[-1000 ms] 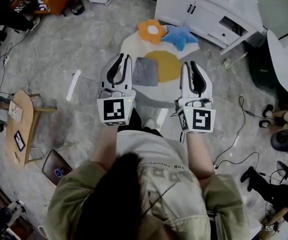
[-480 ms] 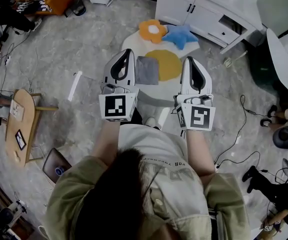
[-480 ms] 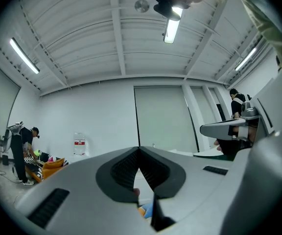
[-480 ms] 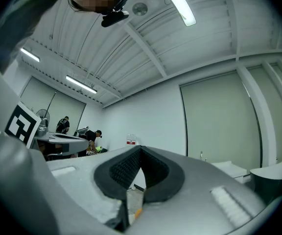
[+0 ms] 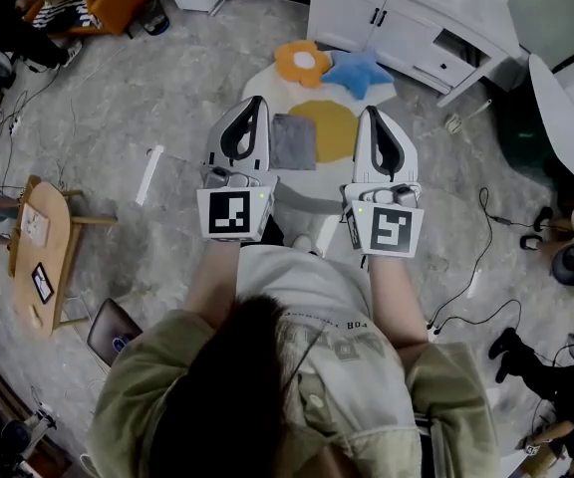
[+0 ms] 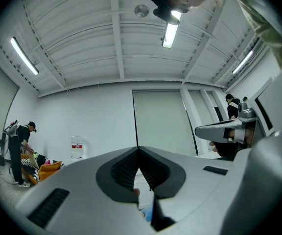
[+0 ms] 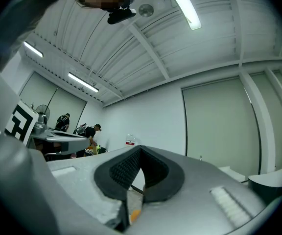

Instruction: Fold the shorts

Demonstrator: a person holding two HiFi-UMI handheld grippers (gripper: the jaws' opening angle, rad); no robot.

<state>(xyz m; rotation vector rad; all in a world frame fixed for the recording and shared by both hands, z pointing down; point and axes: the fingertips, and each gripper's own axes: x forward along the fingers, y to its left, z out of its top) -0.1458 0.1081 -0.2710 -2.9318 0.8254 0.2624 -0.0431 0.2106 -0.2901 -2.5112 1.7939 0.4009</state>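
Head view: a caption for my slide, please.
Shut, empty left gripper and right gripper flank folded grey shorts on round white surface.

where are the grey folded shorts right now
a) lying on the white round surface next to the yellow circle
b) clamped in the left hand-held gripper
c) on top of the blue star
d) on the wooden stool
a: the grey folded shorts lie flat on the white round surface, right beside the yellow circle, and the left hand-held gripper is shut on nothing.
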